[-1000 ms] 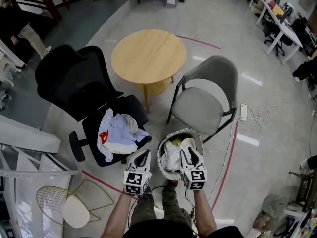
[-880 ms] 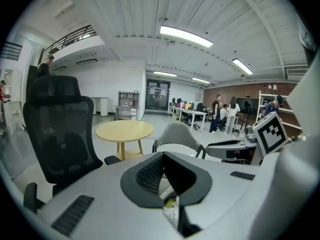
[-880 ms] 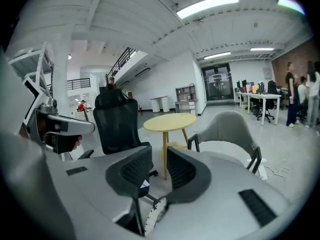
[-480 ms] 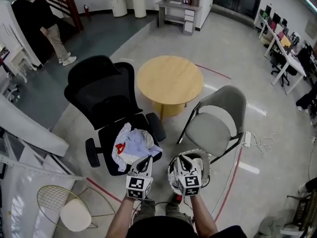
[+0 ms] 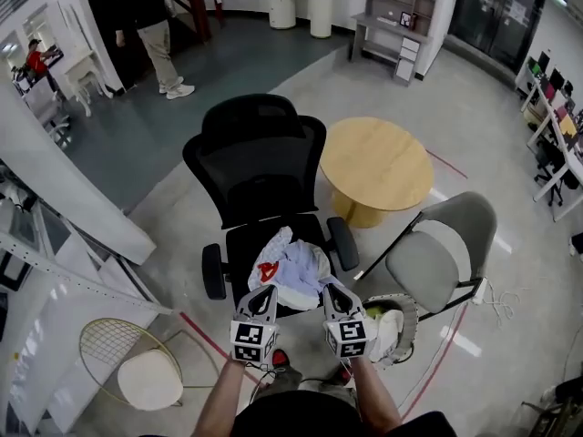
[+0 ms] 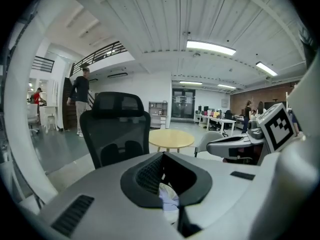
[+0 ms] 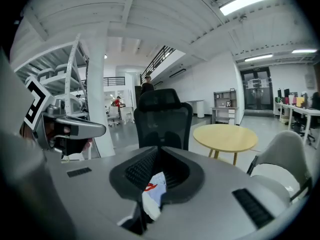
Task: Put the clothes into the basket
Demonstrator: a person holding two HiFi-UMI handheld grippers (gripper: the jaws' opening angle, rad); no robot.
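Note:
A pile of pale blue and white clothes [image 5: 290, 267] with a red mark lies on the seat of a black office chair [image 5: 260, 167]. A round woven basket [image 5: 407, 309] stands on the floor to the chair's right with white cloth [image 5: 387, 330] inside. My left gripper [image 5: 264, 291] and right gripper [image 5: 330, 289] hover side by side at the near edge of the pile, both shut and empty. In the left gripper view the left gripper's [image 6: 162, 155] jaws meet, with clothes [image 6: 169, 200] showing below them. The right gripper [image 7: 159, 148] likewise points at the chair over the clothes [image 7: 152, 194].
A round wooden table [image 5: 375, 164] stands behind the chair and a grey chair [image 5: 442, 262] beside the basket. A gold wire stool [image 5: 127, 371] sits at lower left by a white shelf frame [image 5: 64, 271]. A person [image 5: 150, 16] stands far back.
Both grippers have swung left, away from the basket, to the near edge of the clothes pile on the black chair. The right gripper's jaws have closed with nothing in them.

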